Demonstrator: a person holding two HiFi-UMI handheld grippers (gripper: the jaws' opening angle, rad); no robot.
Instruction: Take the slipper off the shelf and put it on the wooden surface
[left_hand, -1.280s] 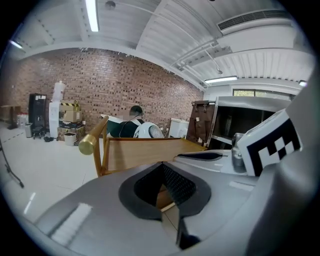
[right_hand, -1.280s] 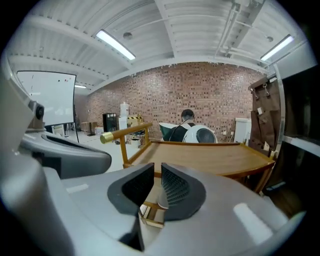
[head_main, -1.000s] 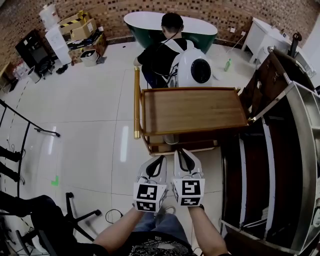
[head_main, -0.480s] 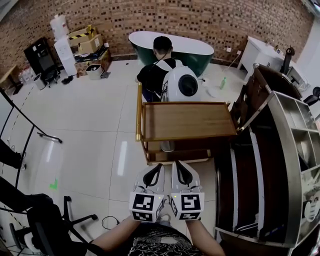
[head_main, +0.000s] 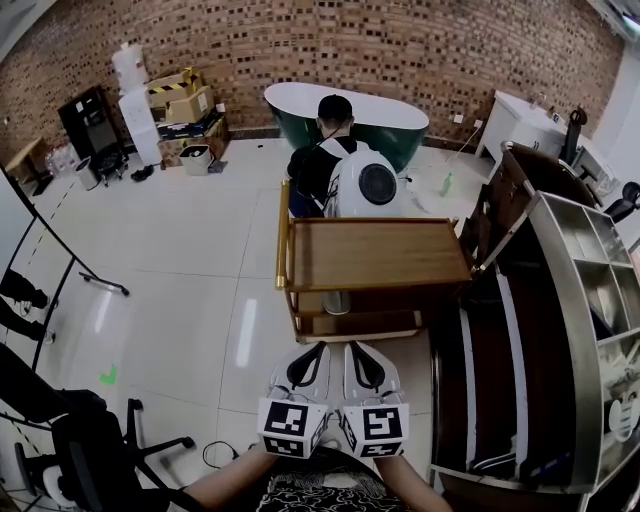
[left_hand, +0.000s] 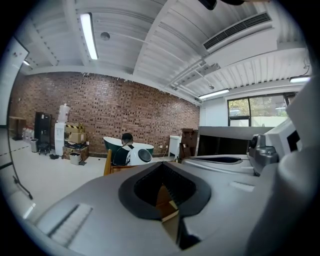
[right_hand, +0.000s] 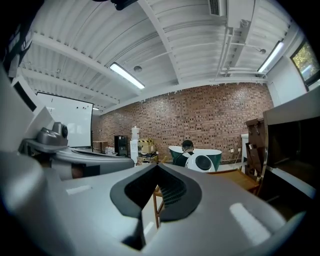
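My left gripper (head_main: 321, 347) and right gripper (head_main: 351, 347) hang side by side at the bottom of the head view, both shut and holding nothing. They point at the wooden cart, whose bare wooden top (head_main: 375, 255) stands a little ahead of them. The dark shelf unit (head_main: 560, 330) rises to the right of the right gripper. I cannot make out a slipper on it. In the left gripper view the left gripper (left_hand: 161, 165) has its jaws met at the tips. The right gripper (right_hand: 156, 166) looks the same, with the cart top (right_hand: 240, 177) beyond it.
A person (head_main: 325, 150) with a white round pack (head_main: 368, 185) sits just behind the cart, before a green bathtub (head_main: 345, 105). An office chair (head_main: 120, 450) stands at the lower left. Boxes (head_main: 185, 100) line the brick wall. White tiled floor (head_main: 170, 250) spreads to the left.
Both grippers have slid lower in the head view, still side by side, away from the cart. The view has lifted, so more of the brick wall and the shelf compartments show.
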